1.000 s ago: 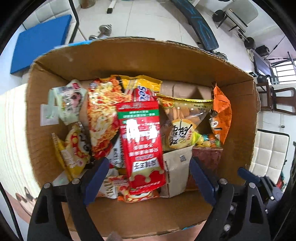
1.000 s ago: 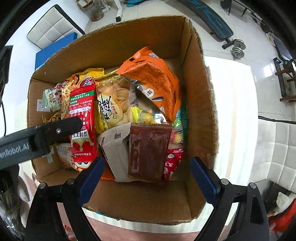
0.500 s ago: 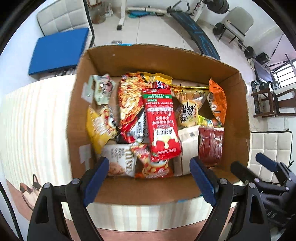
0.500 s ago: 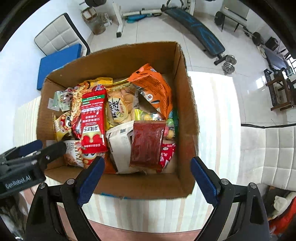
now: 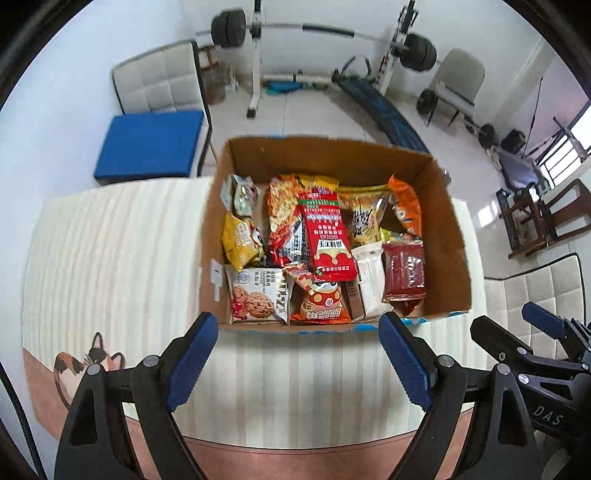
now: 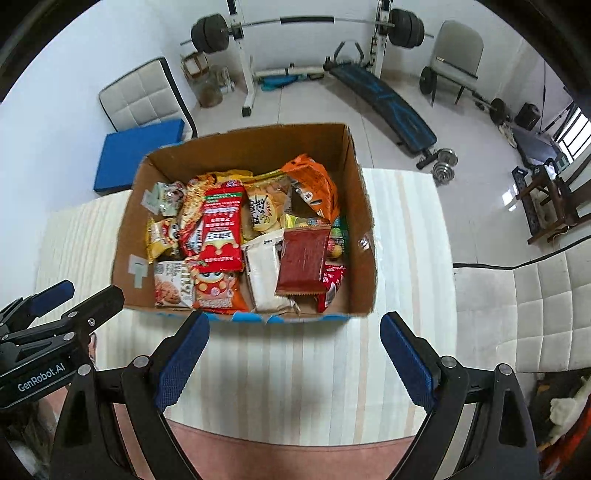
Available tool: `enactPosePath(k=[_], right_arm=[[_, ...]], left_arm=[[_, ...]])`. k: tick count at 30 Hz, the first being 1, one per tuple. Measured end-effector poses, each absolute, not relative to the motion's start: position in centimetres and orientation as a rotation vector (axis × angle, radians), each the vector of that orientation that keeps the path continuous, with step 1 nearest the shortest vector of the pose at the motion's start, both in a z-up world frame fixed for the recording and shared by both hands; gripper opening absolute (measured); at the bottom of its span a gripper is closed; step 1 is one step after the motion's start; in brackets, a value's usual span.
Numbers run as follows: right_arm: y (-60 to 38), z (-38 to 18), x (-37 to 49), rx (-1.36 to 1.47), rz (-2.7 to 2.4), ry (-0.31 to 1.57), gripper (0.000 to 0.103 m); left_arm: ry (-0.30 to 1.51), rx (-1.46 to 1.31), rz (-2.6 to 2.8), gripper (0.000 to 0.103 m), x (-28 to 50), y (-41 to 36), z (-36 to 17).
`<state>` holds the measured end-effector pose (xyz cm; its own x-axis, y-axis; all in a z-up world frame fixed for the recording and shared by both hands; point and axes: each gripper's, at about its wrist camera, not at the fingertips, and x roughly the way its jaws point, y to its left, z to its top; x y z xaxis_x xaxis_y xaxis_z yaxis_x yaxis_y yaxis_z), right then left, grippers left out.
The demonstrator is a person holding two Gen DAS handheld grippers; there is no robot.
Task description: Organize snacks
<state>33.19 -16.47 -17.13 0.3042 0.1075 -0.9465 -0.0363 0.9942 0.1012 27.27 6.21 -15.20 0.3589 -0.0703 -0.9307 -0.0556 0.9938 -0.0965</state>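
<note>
An open cardboard box [image 5: 448, 236] [image 6: 364, 236] stands on the striped table, packed with several snack packets. A long red packet [image 5: 328, 236] [image 6: 221, 229] lies on top in the middle, a dark red packet [image 5: 404, 267] [image 6: 303, 254] to its right, an orange bag [image 5: 406, 208] [image 6: 314, 184] at the back right, a cookie packet [image 5: 255, 299] [image 6: 171, 284] at the front left. My left gripper [image 5: 297, 365] is open and empty, above the table in front of the box. My right gripper [image 6: 295, 360] is open and empty, also in front of the box.
The striped tablecloth [image 5: 110, 258] [image 6: 406, 240] has a cat print [image 5: 85, 363] at the front left. Beyond the table are a blue cushioned chair [image 5: 147, 144], a weight bench [image 6: 380, 99], a barbell rack [image 6: 306, 22] and white padded seats [image 6: 517, 314].
Both grippers have pulled back and up from over the box to in front of it. The box looks smaller and the room behind has come into view. The snacks have not moved.
</note>
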Motion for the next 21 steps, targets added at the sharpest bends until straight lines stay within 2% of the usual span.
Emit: enactPosePath(k=[21], right_arm=[[-17.6, -6.4, 16.8, 0.088, 0.117, 1.027, 0.096]], left_arm=[[0.969, -0.076, -0.005, 0.089, 12.6, 5.2, -5.8]])
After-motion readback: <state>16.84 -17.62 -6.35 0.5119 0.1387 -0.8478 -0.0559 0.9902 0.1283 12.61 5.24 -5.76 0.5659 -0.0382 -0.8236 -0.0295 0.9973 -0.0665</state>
